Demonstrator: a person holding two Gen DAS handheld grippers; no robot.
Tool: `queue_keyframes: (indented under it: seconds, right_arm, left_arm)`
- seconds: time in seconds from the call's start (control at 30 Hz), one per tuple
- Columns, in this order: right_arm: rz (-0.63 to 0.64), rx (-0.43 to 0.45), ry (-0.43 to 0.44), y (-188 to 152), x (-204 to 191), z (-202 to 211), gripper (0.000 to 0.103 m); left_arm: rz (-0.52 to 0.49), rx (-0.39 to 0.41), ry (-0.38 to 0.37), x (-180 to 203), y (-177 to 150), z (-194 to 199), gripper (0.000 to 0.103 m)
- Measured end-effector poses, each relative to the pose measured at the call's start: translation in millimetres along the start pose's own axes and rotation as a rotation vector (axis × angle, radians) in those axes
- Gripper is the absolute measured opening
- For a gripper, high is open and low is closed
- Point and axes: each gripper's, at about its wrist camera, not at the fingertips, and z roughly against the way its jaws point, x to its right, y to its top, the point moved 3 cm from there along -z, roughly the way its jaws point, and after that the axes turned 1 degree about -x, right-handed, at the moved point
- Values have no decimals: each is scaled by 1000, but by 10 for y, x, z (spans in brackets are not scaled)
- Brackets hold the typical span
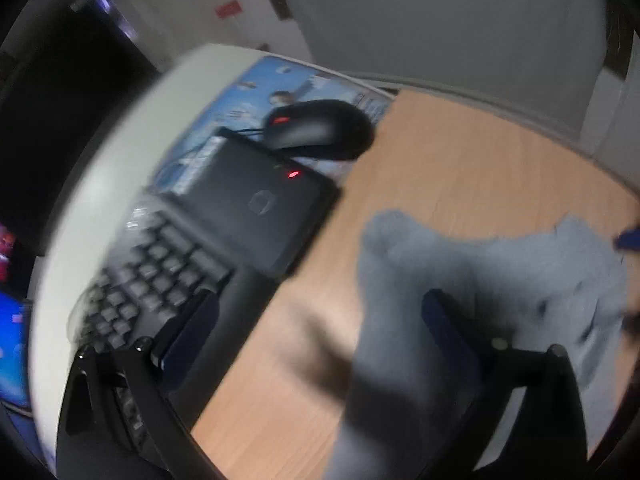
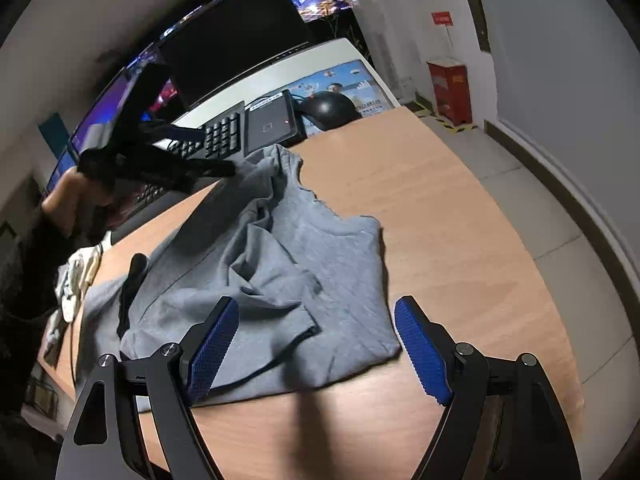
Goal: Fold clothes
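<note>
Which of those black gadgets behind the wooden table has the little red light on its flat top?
The flat black rectangular box, between the black keyboard and the rounded black mouse. The keyboard shows no red light.

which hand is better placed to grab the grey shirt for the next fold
Right, probably. The right hand-held gripper is open, with the near edge of the grey shirt between its pads. The left hand-held gripper, also open, is up over the keyboard at the shirt's far end.
</note>
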Motion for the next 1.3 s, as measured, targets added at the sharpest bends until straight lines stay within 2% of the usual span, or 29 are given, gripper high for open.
queue_keyframes:
  seconds: [0.13, 0.23, 0.3, 0.47, 0.5, 0.57, 0.6, 0.63, 0.67, 0.7, 0.73, 0.77, 0.8, 0.83, 0.9, 0.93, 0.97, 1.03, 1.13, 1.17, 1.2, 1.23, 1.3]
  right_arm:
    - [27, -9, -13, 13, 25, -87, 82]
    - [34, -14, 30, 56, -33, -145, 84]
    - [80, -31, 28, 59, -151, -204, 85]
    - [171, -44, -34, 2, -317, -260, 84]
    - [193, -46, -60, -12, -351, -279, 81]
    - [234, -50, -103, -41, -413, -292, 64]
    - [243, -50, -113, -54, -431, -291, 48]
    - [229, -52, -94, -54, -423, -285, 41]
    - [205, -51, -78, -46, -395, -273, 38]
    - [177, -49, -65, -33, -344, -257, 28]
    - [161, -50, -51, -28, -309, -247, 26]
    - [149, -51, -37, -32, -287, -231, 26]
    - [138, -53, -24, -37, -268, -216, 25]
    - [137, -52, -22, -44, -268, -211, 25]
    - [142, -50, -21, -52, -273, -203, 24]
    - [138, -51, -16, -48, -268, -201, 24]
    - [137, -49, -13, -54, -263, -195, 24]
    - [119, -45, 4, -60, -238, -185, 25]
    - [81, -39, 36, -57, -188, -174, 25]
    - [81, -38, 39, -56, -185, -175, 25]
    - [81, -37, 42, -56, -183, -176, 25]
    - [82, -35, 42, -58, -186, -178, 25]
    - [72, -31, 58, -62, -175, -175, 28]
  left_arm:
    - [-68, -43, 59, 78, 83, -268, 102]
    - [-58, -54, 3, 74, 120, -388, 103]
    - [-55, -56, -53, 55, 153, -426, 103]
    - [-58, -65, -102, 21, 194, -475, 103]
    - [-76, -60, -86, 48, 202, -466, 103]
    - [-137, -42, -34, 129, 221, -432, 103]
    - [-166, -32, -9, 174, 226, -411, 102]
    - [-193, -27, 7, 224, 224, -379, 96]
    - [-209, -31, 7, 259, 223, -351, 88]
    - [-213, -42, -1, 271, 226, -326, 81]
    - [-214, -56, -11, 275, 230, -296, 63]
    - [-216, -60, -8, 267, 228, -261, 53]
    - [-221, -41, 31, 228, 230, -190, 53]
    - [-223, -16, 71, 176, 243, -112, 54]
    - [-188, 15, 74, 67, 283, -15, 69]
    - [-165, 33, 66, 1, 307, 21, 87]
    - [-157, 42, 66, -35, 314, 28, 98]
    - [-157, 25, 78, -100, 255, -42, 98]
    - [-139, -28, 38, -71, 211, -229, 98]
    - [-145, -53, 51, -16, 176, -295, 98]
    - [-152, -59, 58, 29, 167, -333, 98]
    - [-162, -49, 58, 64, 180, -347, 103]
    - [-178, -35, 58, 123, 210, -367, 102]
